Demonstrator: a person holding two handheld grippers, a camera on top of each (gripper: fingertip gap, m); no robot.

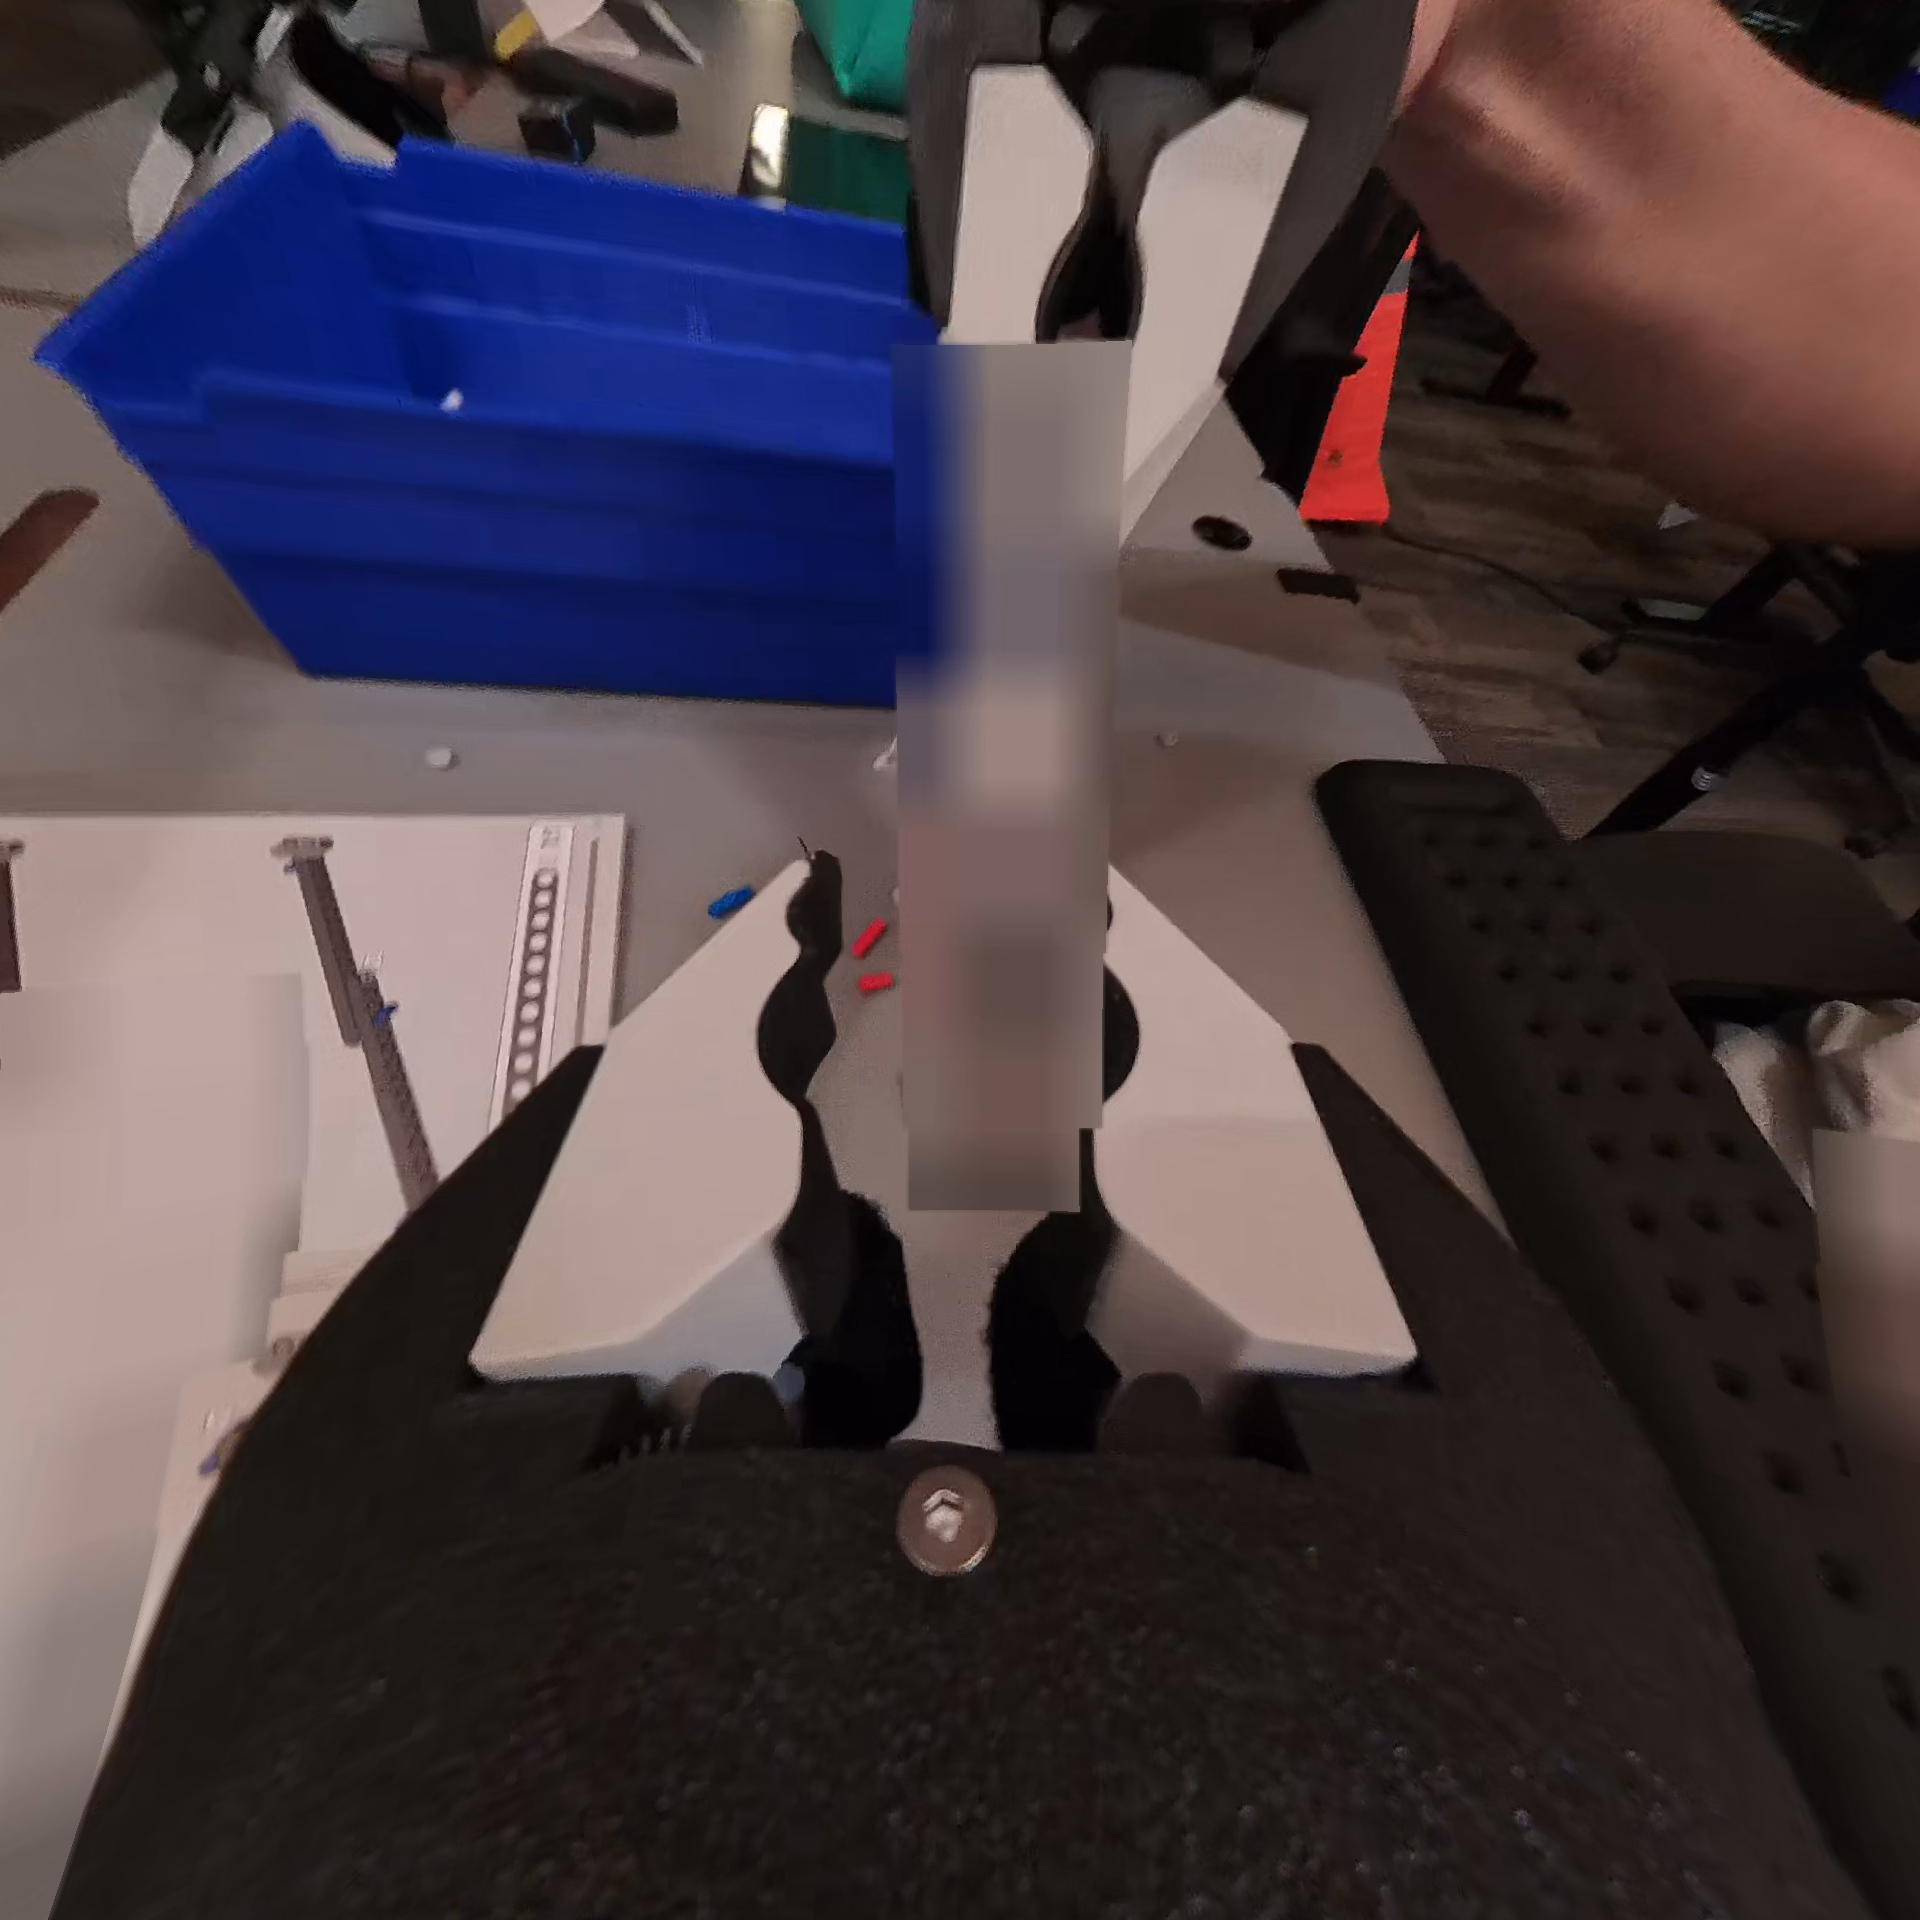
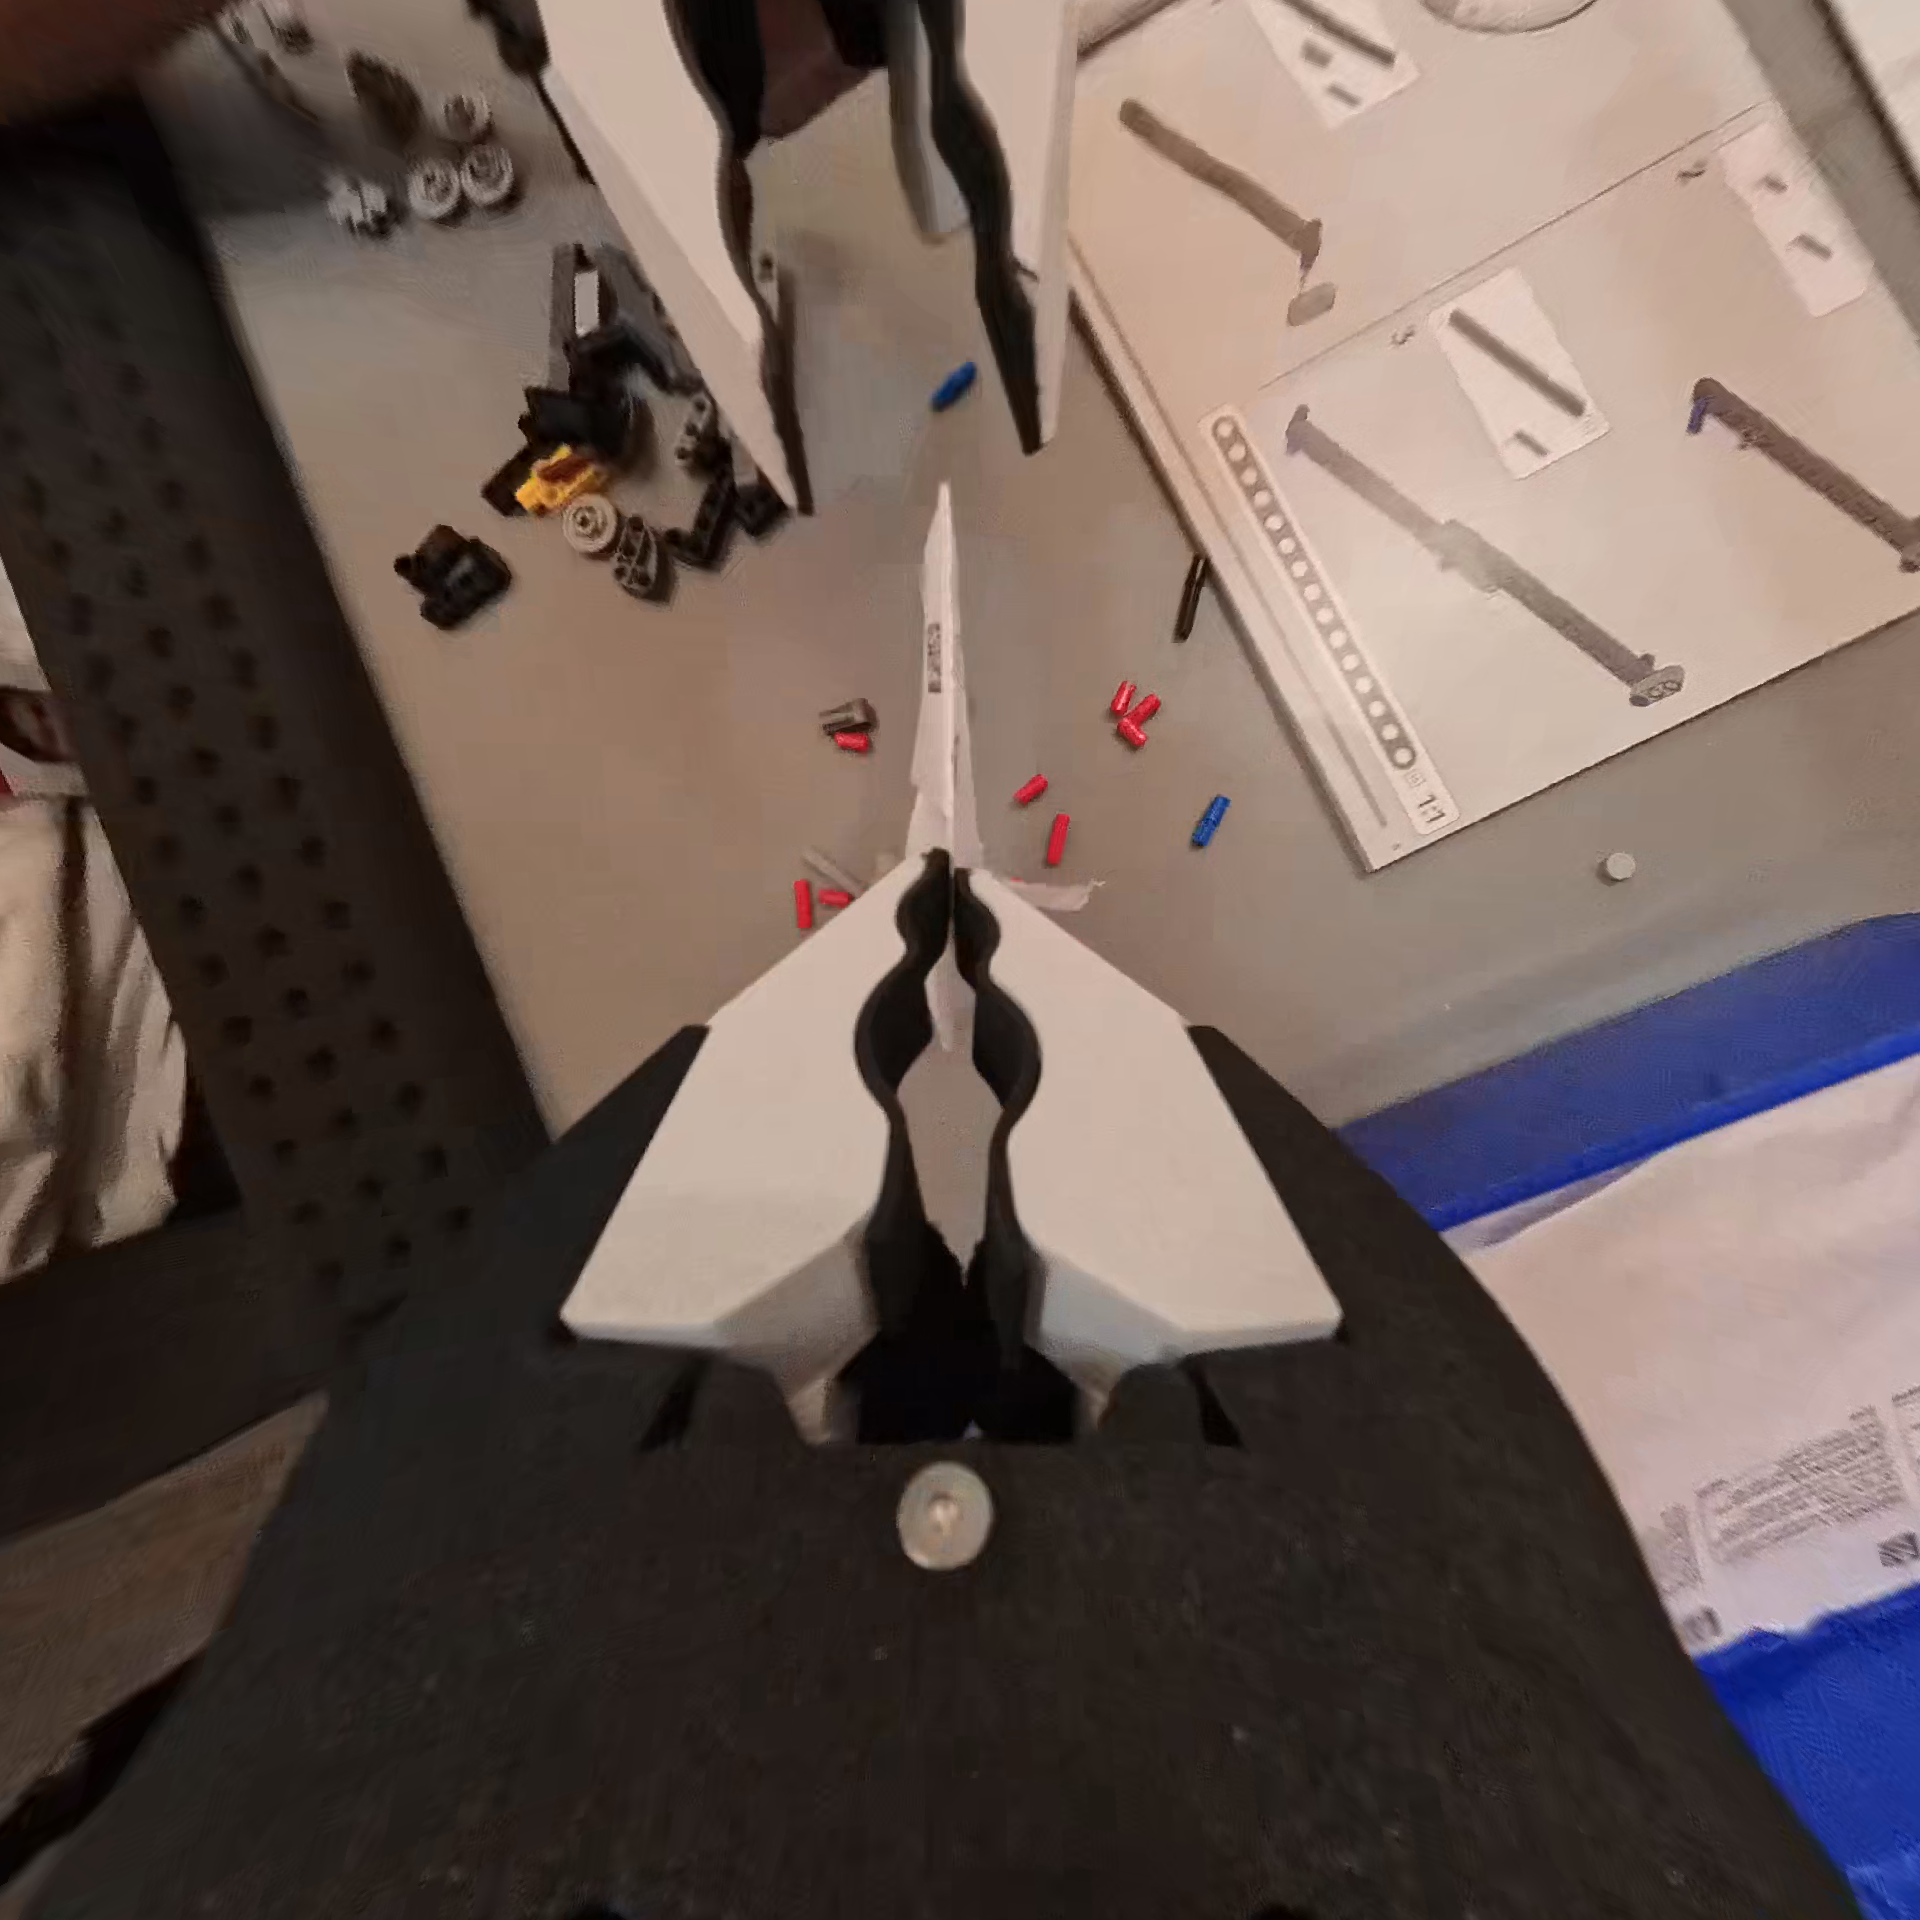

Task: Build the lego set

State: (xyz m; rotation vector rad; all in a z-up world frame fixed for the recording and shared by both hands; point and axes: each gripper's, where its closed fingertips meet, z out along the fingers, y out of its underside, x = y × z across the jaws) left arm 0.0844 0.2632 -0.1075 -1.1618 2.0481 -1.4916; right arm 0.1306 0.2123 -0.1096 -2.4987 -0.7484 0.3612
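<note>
We saw a grey table holding a blue bin, an instruction booklet and scattered red pins. Our right gripper was clenched on a white paper bag. Our left gripper stood parted above the pins.

Grey table top fills most of both views, w/ a round cable hole near its far edge, right of centre in left wrist view. Dark wood-look floor at right. Black perforated chair back lower right; same chair along left edge of right wrist view. Orange cone-like item on floor, upper right. Light soft, indoor.
</note>
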